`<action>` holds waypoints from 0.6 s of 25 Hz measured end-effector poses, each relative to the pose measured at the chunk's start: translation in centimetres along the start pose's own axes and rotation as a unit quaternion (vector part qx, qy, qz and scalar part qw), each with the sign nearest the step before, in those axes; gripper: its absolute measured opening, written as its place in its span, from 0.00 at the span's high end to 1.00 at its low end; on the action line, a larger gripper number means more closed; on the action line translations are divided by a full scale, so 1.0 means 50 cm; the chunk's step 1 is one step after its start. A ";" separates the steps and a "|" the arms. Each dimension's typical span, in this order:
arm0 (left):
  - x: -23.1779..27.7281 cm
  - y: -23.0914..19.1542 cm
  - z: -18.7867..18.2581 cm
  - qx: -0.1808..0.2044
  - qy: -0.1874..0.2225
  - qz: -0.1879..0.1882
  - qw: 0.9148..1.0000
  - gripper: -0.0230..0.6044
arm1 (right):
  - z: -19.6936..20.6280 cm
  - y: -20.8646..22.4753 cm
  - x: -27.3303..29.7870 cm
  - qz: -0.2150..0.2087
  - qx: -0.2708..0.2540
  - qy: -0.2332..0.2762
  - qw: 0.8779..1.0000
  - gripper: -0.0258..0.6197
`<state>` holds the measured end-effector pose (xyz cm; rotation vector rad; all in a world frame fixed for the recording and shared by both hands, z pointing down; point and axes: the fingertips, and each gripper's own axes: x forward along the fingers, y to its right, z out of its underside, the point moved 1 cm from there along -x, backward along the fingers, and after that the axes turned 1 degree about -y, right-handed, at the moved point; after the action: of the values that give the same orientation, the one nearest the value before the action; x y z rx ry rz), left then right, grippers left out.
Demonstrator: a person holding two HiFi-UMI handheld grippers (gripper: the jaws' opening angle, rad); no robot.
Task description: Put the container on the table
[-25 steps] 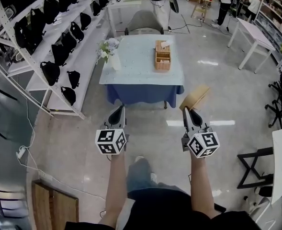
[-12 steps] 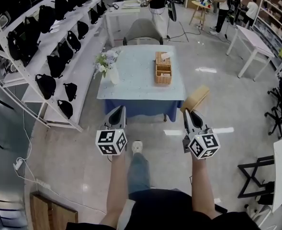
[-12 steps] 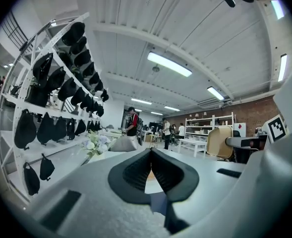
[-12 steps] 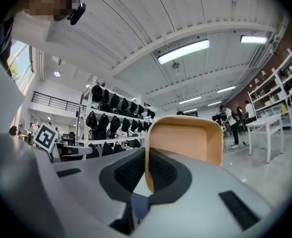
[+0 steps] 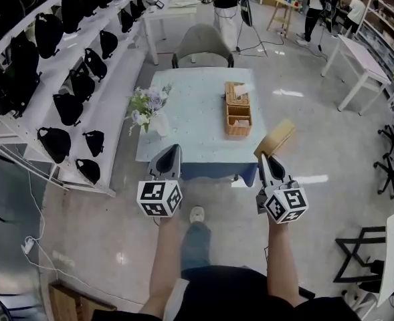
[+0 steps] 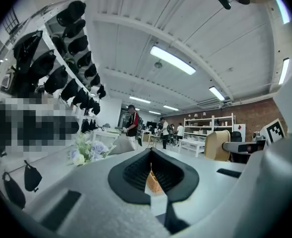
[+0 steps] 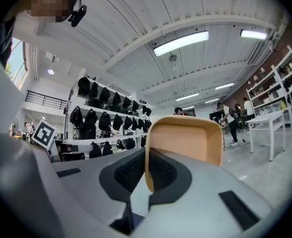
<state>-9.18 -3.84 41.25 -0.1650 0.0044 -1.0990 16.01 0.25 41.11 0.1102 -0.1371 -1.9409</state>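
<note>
The right gripper [image 5: 266,160] pinches one wall of the tan container [image 5: 275,138] between nearly closed jaws; the container hangs in the air just off the near right corner of the table [image 5: 197,116]. The left gripper [image 5: 165,158] has its jaws pressed together on nothing.

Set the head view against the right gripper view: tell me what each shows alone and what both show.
Only the head view: the table with its blue skirt, the flower vase and wicker basket on it, and the grey chair behind it.
Only the right gripper view: the ceiling lights, and how the jaws clamp the wall of the tan container.
Both: the right gripper carrying that container, the left gripper, and the shelves of black bags.
</note>
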 end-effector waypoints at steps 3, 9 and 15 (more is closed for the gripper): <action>0.076 -0.045 -0.012 0.001 -0.003 0.004 1.000 0.95 | -0.002 0.011 0.089 0.006 -0.001 -0.007 1.000 0.94; 0.228 -0.110 -0.055 0.000 0.006 0.018 1.000 0.95 | -0.019 0.045 0.254 0.014 -0.003 -0.013 1.000 0.94; 0.350 -0.144 -0.070 0.007 0.001 0.036 0.999 0.95 | -0.026 0.071 0.386 0.024 -0.003 -0.013 1.000 0.94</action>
<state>-7.86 -23.02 40.12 -0.1490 0.0043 -1.0267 12.41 -19.06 40.12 0.0768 -0.1511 -1.8950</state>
